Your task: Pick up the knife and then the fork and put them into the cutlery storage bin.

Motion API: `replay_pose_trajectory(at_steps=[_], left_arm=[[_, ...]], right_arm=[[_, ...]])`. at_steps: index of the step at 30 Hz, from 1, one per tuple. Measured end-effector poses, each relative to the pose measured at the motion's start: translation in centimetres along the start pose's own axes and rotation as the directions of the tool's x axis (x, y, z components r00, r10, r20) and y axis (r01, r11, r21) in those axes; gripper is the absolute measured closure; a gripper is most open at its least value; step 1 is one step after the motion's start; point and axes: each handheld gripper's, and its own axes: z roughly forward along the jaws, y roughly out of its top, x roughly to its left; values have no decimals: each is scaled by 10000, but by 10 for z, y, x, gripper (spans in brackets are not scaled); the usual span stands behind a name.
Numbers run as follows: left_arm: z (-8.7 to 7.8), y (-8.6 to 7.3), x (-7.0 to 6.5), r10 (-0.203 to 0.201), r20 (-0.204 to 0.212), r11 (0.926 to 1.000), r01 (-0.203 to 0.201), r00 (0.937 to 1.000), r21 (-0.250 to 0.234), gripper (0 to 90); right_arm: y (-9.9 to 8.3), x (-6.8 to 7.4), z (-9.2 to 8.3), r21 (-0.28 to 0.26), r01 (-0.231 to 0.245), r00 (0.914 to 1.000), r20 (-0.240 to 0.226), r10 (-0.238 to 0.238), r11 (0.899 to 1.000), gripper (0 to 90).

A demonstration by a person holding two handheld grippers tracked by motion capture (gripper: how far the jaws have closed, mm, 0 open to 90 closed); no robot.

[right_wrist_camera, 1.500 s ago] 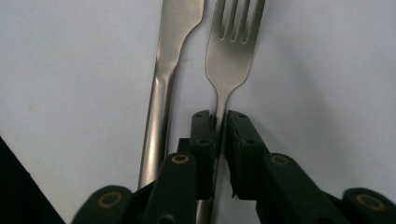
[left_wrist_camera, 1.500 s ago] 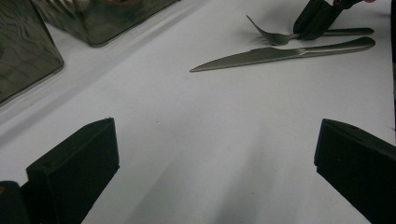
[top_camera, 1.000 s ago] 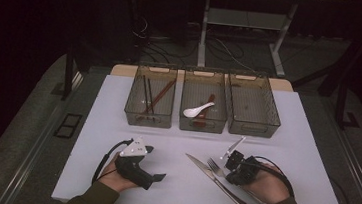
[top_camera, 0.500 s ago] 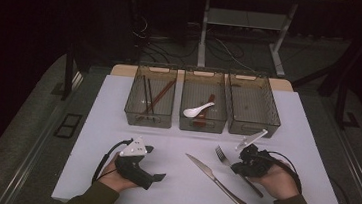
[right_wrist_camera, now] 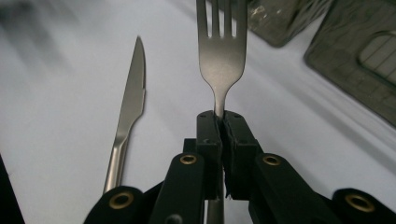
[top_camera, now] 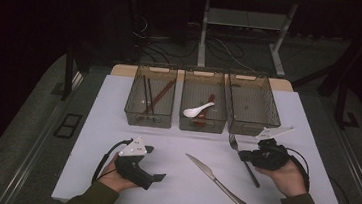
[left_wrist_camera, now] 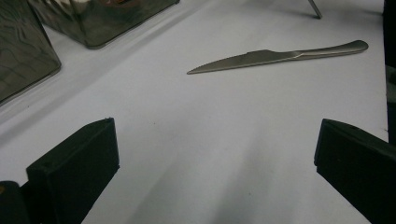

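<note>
High view, white table [top_camera: 118, 106], dark floor [top_camera: 25, 132], possibly carpeted

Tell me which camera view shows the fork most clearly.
The right gripper view: the fork rises close up, its neck clamped in the right claw. In the high view it is small, angled beside the right hand. In the left gripper view, a metal tip is at the top edge, perhaps its handle.

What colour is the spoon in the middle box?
White. The spoon lies in the middle bin, and the high view shows it best.
</note>
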Motion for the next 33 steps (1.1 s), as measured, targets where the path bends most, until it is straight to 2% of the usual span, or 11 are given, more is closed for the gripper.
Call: replay_pose_trajectory(at_steps=[7,11,19,33], left_arm=[[0,0,0,-1,19,10000,1,10000,8,0],[0,0,0,-9,56,10000,9,10000,2,0],[0,0,0,-22,76,10000,22,10000,-27,0],[0,-1,1,-2,107,10000,2,9999,-47,0]], right_arm=[[-3,-12,-12,-1001,-429,9990,105,442,9941,865],[-3,-16,-18,-1427,-656,9978,-23,659,9876,865],[-1,-23,-24,-1812,-650,9979,-53,651,9813,864],[11,-35,-39,-2480,-693,9965,291,789,9663,864]])
